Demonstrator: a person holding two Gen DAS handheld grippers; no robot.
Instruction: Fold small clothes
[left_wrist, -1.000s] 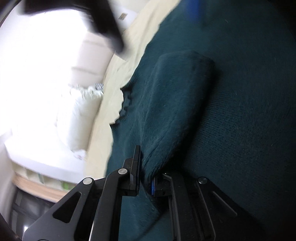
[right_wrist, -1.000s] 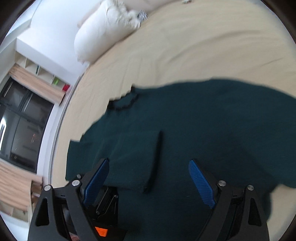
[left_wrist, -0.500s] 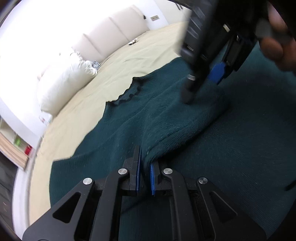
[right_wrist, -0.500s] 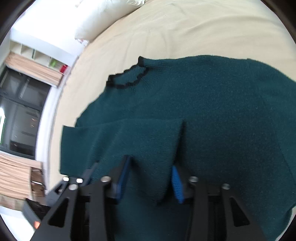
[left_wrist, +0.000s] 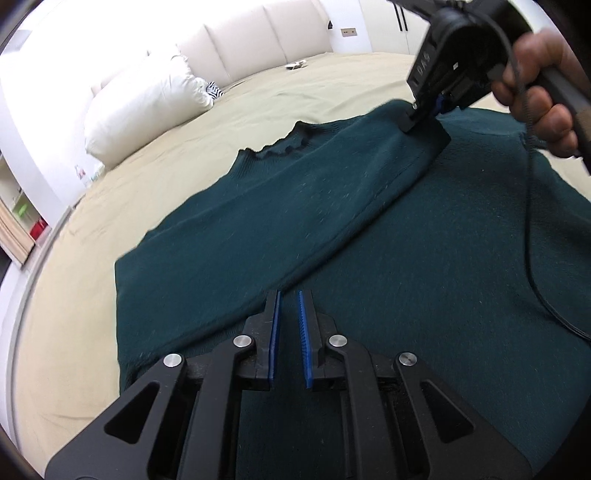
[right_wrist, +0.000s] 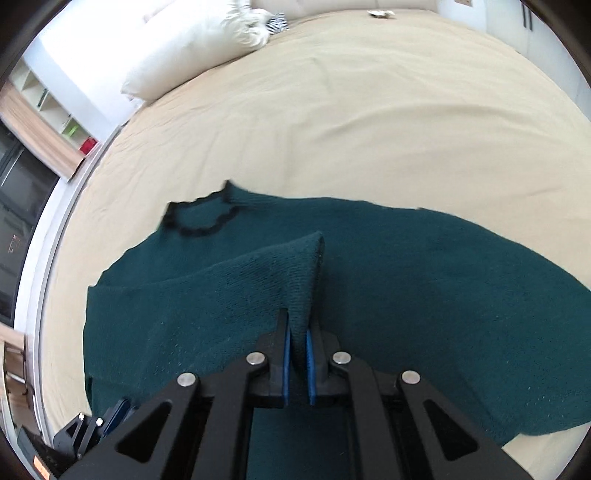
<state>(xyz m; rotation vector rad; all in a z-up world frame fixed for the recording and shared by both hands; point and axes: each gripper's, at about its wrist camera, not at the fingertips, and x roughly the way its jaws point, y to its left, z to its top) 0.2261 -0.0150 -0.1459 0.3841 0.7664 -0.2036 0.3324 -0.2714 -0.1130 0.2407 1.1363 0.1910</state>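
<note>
**Both grippers pinched on the sweater's folded sleeve**

The right gripper (right_wrist: 296, 334) has just been closing, and its blue pads now clamp a raised peak of the green sweater (right_wrist: 424, 302). The left gripper (left_wrist: 288, 321) stands nearly closed (the fold edge runs in between its pads, so it likely holds knit too). Ahead of both jaws, the sweater lies flat across the beige bed (right_wrist: 332, 129), collar (right_wrist: 199, 221) beyond the pinched sleeve. The risk, I judge: a thin pinch slipping from loose knit, or the lower layer dragging along and wrinkling the fold.
</note>
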